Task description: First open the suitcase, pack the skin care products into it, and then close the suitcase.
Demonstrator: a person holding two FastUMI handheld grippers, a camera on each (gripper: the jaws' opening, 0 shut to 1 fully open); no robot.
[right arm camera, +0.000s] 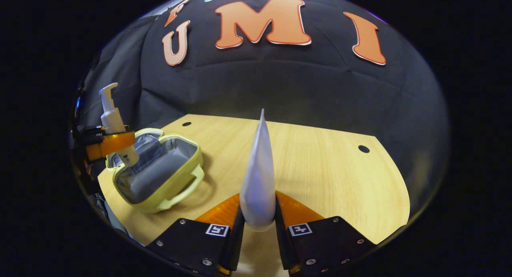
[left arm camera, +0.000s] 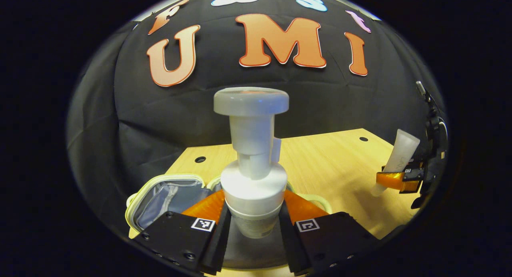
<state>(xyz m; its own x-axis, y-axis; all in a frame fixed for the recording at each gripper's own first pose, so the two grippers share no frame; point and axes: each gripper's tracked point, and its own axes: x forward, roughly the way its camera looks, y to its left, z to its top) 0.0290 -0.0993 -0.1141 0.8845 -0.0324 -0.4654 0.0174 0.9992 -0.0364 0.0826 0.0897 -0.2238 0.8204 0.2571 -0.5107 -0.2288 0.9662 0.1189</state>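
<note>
My left gripper (left arm camera: 254, 225) is shut on a white pump bottle (left arm camera: 253, 165), held upright above the open suitcase (left arm camera: 168, 195), a small pale yellow case with a grey lining. In the right gripper view the same bottle (right arm camera: 114, 125) hangs over the open suitcase (right arm camera: 160, 169) at the table's left, clamped in the left gripper (right arm camera: 110, 145). My right gripper (right arm camera: 258, 225) is shut on a white tube (right arm camera: 259, 173) that points up, above the middle of the wooden table (right arm camera: 320, 169). The left gripper view shows that tube (left arm camera: 400, 153) and the right gripper (left arm camera: 398, 181) far right.
The wooden table (left arm camera: 324, 161) has small dark holes (right arm camera: 363, 148) near its back corners. Black cloth closes the booth behind it. The suitcase's lid lies flat beside its base, handle (right arm camera: 186, 189) toward the table's middle.
</note>
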